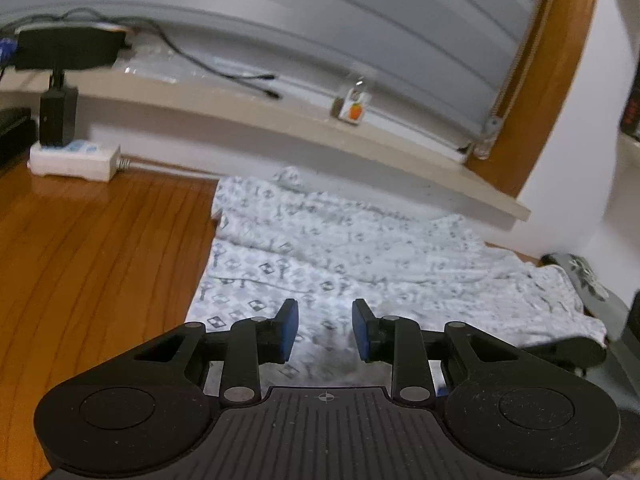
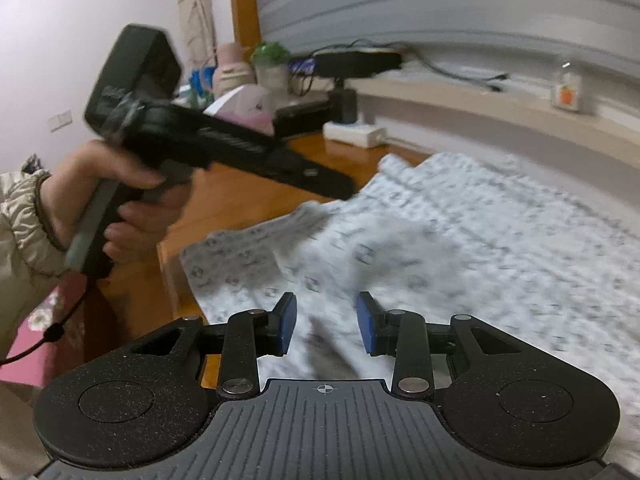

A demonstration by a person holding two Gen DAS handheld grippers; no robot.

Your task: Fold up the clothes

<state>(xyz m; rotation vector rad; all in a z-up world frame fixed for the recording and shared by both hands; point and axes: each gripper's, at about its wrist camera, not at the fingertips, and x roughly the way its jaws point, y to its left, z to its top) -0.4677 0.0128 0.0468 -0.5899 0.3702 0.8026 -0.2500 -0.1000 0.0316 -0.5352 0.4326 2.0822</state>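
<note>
A thin, soft printed garment [image 1: 360, 248] lies rumpled along the wooden worktop's [image 1: 100, 248] far edge. Both claws, left [image 1: 325, 330] and right [image 2: 326, 324], hover spread and empty. Limp, light; best pinched at a corner.

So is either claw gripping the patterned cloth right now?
No. The left claw and right claw are both open above the patterned cloth, with nothing between their pads.
</note>
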